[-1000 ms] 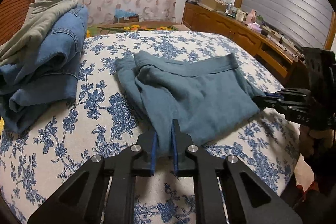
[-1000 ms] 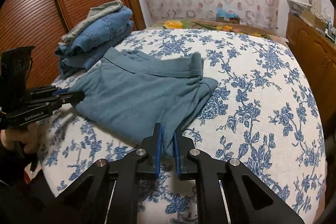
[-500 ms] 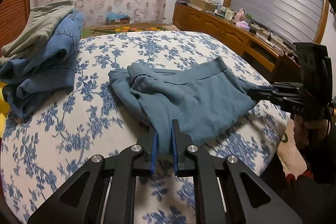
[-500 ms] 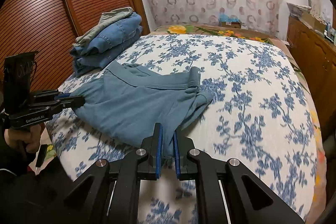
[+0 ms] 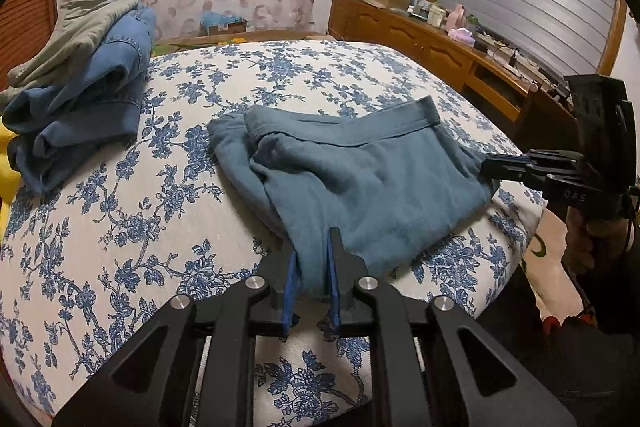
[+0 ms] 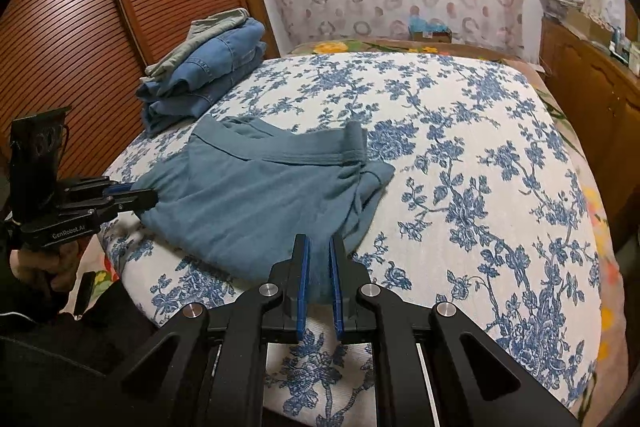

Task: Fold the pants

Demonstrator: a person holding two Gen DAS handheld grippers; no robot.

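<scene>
Both claws have dragged the folded teal pants (image 5: 360, 187) toward the bed's (image 5: 168, 211) near edge; right claw (image 6: 319, 279) pinches one near corner, left claw (image 5: 312, 283), just easing open, another, keeping the fold flat.

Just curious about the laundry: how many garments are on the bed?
3 that I can make out: teal pants at the near edge, gripped at two corners, and jeans with a grey-green garment on top, stacked near the wardrobe. The stack may hide more.

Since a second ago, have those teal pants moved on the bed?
Yes. The teal pants have slid toward the bed's near edge, away from the folded jeans stack, with both grippers clamped on their near corners.
</scene>
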